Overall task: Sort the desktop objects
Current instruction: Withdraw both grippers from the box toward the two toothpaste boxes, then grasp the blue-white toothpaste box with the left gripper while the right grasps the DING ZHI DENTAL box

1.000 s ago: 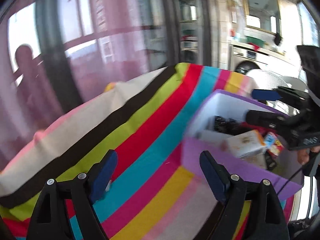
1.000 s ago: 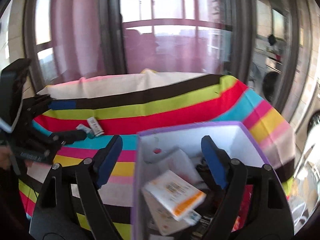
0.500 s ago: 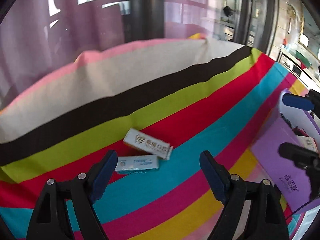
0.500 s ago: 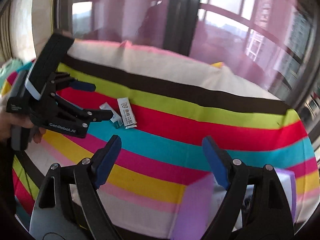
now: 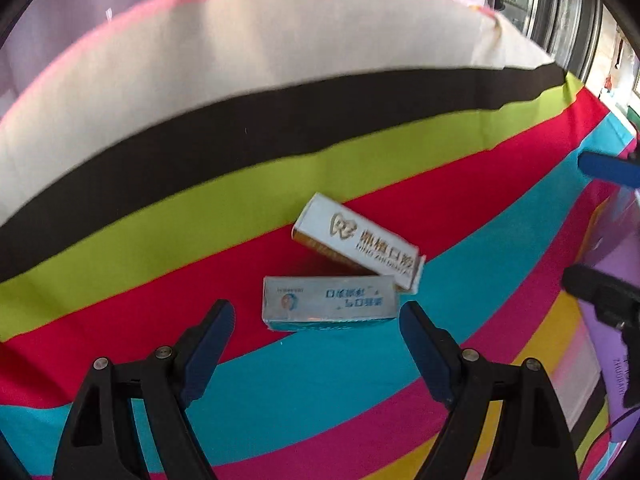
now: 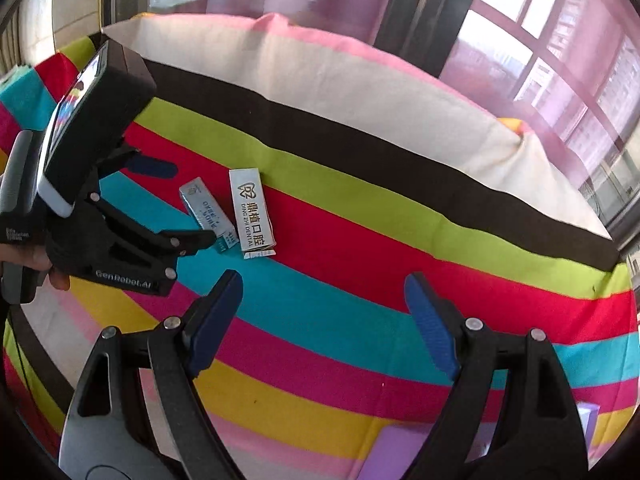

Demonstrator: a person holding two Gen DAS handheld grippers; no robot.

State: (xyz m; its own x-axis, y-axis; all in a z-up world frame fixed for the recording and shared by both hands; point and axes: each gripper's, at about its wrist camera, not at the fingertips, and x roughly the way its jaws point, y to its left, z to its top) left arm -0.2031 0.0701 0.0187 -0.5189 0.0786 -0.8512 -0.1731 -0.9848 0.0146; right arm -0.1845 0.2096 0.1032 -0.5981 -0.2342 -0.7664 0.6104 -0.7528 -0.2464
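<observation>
Two boxes touching at corners | left gripper jaws wide, near | right gripper jaws wide, apart

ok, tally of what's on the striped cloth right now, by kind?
Small cartons: 2, a white Ding Zhi Dental box and a silver-blue box
Purple bin: 1, only an edge in view
Total: 3
Left gripper is open over the silver-blue box.
</observation>
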